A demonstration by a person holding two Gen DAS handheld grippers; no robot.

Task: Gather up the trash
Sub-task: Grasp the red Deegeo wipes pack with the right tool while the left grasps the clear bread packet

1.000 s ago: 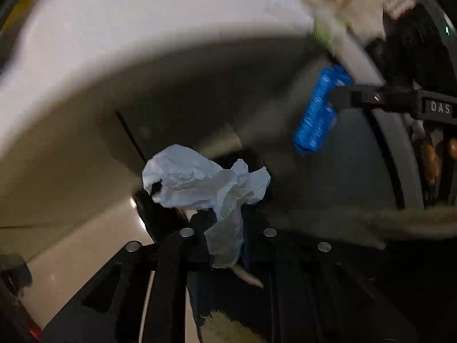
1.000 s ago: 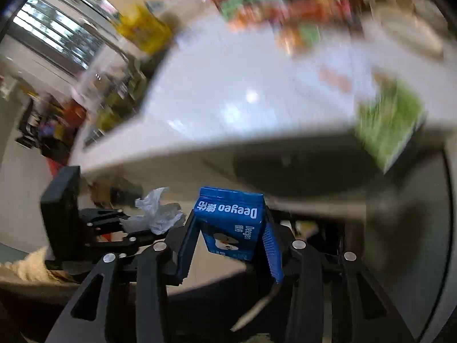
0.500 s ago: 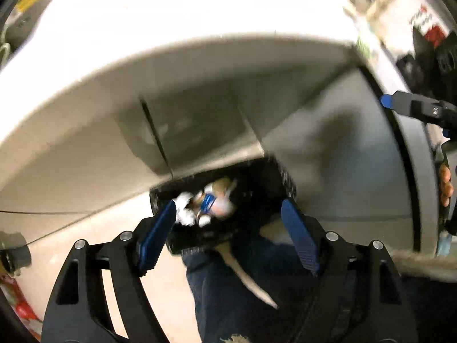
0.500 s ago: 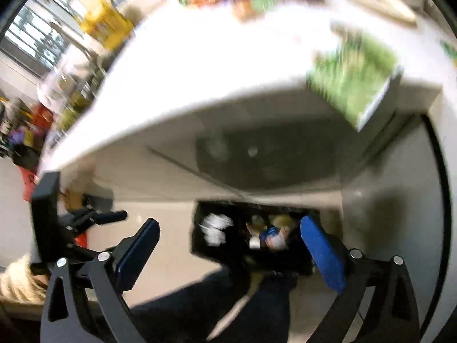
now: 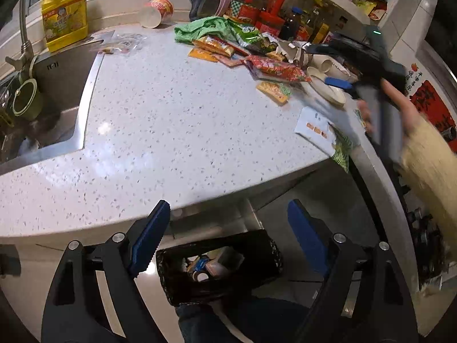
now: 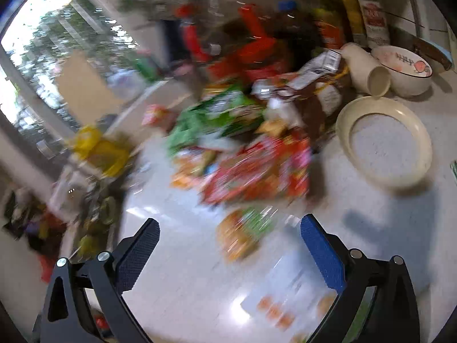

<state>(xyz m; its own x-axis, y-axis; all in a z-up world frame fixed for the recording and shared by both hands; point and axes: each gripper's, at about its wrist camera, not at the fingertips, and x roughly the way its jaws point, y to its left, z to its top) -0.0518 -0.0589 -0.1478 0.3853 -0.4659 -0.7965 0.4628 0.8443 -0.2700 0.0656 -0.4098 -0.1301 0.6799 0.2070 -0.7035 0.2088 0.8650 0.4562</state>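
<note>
Tissue and blue carton gone from both grippers, now in the bin (image 5: 217, 263) at 6 o'clock. Left gripper (image 5: 228, 231) fingers just spread, empty, above the bench (image 5: 177, 131) edge. Right gripper (image 6: 228, 254) fingers wide, empty, over wrappers (image 6: 251, 171) at 12 o'clock.

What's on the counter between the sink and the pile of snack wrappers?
Nothing: in the left wrist view the speckled white counter is bare from the sink to the snack wrappers.

Home kitchen: sink (image 5: 68, 85), speckled countertop (image 5: 171, 120), condiment bottles (image 5: 294, 23).
</note>
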